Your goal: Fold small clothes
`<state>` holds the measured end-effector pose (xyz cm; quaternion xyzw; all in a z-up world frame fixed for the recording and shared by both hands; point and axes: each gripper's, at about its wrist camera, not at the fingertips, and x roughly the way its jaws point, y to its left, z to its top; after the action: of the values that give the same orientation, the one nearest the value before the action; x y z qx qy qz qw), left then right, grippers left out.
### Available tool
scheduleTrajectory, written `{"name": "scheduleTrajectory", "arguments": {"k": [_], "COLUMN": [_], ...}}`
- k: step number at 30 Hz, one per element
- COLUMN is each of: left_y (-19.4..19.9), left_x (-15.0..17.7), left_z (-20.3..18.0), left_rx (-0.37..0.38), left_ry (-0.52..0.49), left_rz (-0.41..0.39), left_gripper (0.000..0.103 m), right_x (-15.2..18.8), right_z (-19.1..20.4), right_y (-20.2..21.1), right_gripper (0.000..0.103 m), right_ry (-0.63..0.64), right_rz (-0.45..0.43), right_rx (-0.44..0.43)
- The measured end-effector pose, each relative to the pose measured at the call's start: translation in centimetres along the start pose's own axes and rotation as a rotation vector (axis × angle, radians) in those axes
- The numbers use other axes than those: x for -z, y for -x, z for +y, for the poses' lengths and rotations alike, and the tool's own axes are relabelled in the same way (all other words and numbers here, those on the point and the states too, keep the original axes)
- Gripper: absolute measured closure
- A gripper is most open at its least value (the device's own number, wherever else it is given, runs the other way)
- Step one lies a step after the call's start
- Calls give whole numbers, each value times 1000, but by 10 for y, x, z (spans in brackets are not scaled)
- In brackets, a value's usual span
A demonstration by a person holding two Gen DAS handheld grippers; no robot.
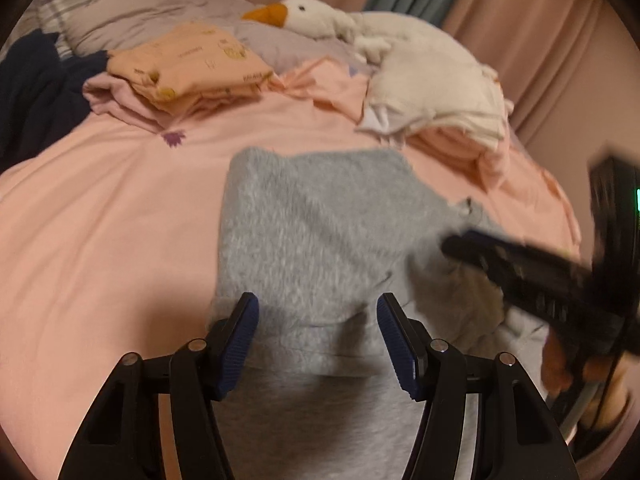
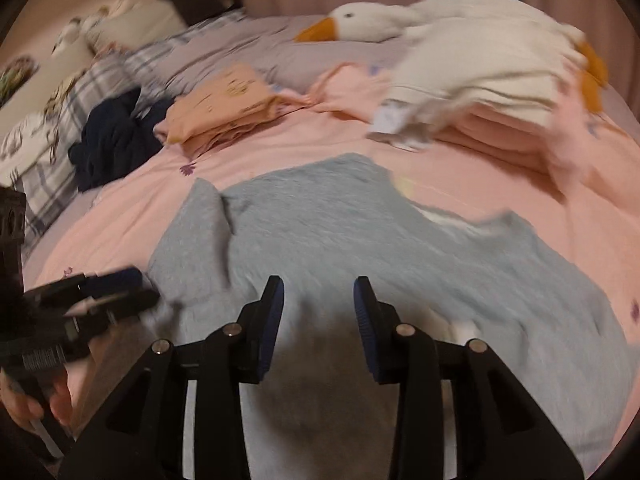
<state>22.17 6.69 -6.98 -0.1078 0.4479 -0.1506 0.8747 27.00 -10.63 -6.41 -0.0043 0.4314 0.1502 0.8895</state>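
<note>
Left wrist: left gripper and right gripper both unclenched, empty, above grey garment spread flat for folding.

Garment: heather grey, plain. Bed cover: pale pink with small purple flower prints; folded stack: peach with small yellow-brown printed motifs; crumpled cloth: dark navy. Plush goose: white, orange beak; pillow: grey-white plaid; fingers: black with blue ribbed pads.

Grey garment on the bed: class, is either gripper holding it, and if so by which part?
Neither holds it. The left gripper and right gripper both stand open above the grey garment, with no cloth pinched between their pads.
</note>
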Motion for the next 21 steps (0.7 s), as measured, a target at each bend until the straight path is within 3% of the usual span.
{"name": "scheduleTrajectory", "arguments": {"k": [4, 8, 10, 11, 12, 13, 14, 16, 18, 21], "left_y": [-15, -12, -11, -11, -10, -10, -9, -8, -8, -7], "left_x": [11, 13, 13, 13, 13, 13, 13, 13, 13, 13], "left_z": [7, 6, 10, 13, 15, 17, 18, 20, 21, 21], "left_rx": [-7, 1, 29, 43, 57, 71, 81, 96, 102, 104], "left_ry": [-24, -46, -29, -19, -7, 4, 11, 25, 32, 38], "left_rz": [31, 20, 14, 12, 11, 10, 10, 7, 5, -2], "left_gripper": [42, 42, 42, 42, 42, 42, 42, 42, 42, 42], "right_x": [-23, -37, -36, -35, -34, -33, -31, -27, -27, -41], "right_z": [16, 30, 30, 29, 30, 32, 35, 43, 49, 39], "right_y": [-39, -77, -88, -91, -90, -88, -86, -83, -77, -66], "right_gripper": [63, 59, 58, 63, 81, 91, 96, 99, 101, 101], "right_ry": [73, 159, 170, 172, 181, 206, 230, 296, 340, 280], "right_rz": [59, 133, 176, 195, 199, 203, 205, 209, 159, 51], "right_rx": [-78, -24, -57, -83, -92, -115, -122, -113, -67, -22]}}
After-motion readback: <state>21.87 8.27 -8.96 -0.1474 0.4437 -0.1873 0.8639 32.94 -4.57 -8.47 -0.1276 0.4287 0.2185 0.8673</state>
